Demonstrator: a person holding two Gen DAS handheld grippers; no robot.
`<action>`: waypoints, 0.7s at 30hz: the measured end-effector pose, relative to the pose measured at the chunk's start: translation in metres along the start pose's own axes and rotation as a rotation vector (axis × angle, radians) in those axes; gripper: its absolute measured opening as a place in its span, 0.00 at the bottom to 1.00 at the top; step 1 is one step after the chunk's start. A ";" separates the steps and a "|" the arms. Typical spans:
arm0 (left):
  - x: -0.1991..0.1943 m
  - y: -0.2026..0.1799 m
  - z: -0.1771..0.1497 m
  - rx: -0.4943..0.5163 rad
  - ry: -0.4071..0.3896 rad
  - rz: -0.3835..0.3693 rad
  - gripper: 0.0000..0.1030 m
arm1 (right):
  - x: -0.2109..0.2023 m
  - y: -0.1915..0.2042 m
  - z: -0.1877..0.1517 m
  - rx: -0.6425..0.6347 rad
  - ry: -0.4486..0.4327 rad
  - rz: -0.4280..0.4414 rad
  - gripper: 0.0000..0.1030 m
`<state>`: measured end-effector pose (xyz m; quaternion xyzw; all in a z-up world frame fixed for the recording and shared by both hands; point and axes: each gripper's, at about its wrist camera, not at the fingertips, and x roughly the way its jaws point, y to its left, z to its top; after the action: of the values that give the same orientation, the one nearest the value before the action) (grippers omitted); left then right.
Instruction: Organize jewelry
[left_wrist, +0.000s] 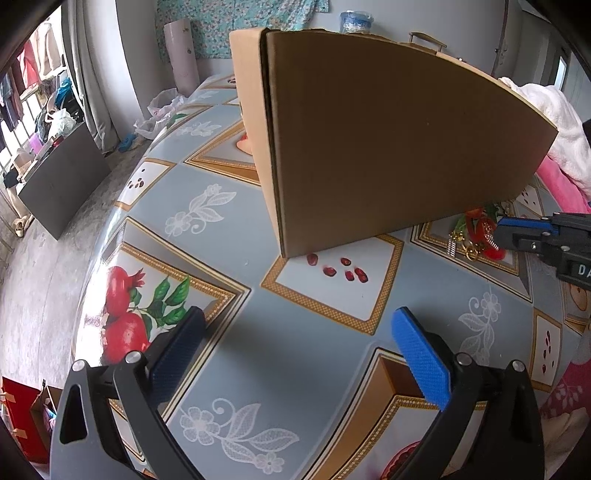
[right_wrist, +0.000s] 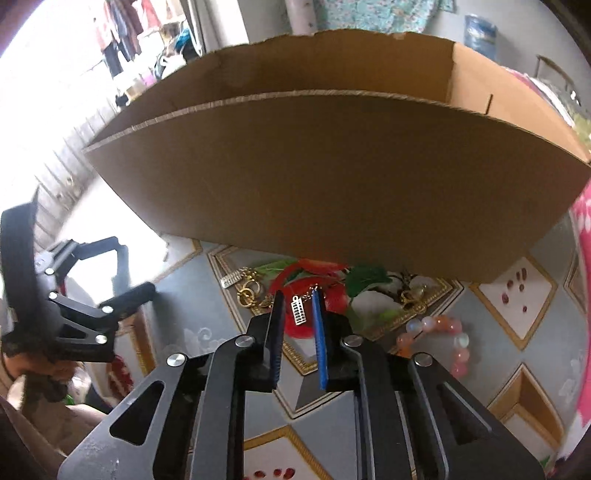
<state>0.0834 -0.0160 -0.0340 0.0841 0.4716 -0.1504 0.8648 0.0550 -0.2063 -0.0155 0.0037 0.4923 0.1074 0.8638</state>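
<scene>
Two claws out, both angled steeply down toward the worktop. Left claw spread wide, blue ribbed pads well apart, nothing between them, only bare patterned cloth below. Right claw drawn narrow, black arms nearly parallel, a slim gap left. Right in that gap: a small silver charm, ladder-shaped, on a fine chain running up by the blue pad. Cannot tell any pad pressing on it.

Just left of the charm, gold rings, shiny and linked. Off to the right, a bead bracelet, round glossy beads in pink, orange and milky white. All of it lying close along the near wall of a cardboard box, plain brown, corrugated edges showing, top open, standing upright on the worktop.

Glossy oilcloth covering: grey-blue diamonds, gold borders, white flowers, red pomegranates and seeds. Beyond, a grey curtain, hanging clothes, pink cloth at the far right.
</scene>
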 end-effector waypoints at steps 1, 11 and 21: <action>0.000 0.000 0.000 0.000 -0.002 0.000 0.96 | 0.002 0.003 0.000 -0.009 0.002 -0.004 0.12; 0.001 -0.001 0.001 0.002 -0.011 -0.001 0.96 | 0.018 0.034 -0.002 -0.090 0.014 -0.077 0.03; -0.014 -0.011 -0.002 0.041 -0.082 -0.088 0.75 | 0.015 0.035 -0.019 -0.050 0.011 -0.045 0.00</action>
<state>0.0712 -0.0231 -0.0234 0.0749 0.4356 -0.2013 0.8741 0.0404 -0.1713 -0.0342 -0.0297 0.4942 0.1004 0.8630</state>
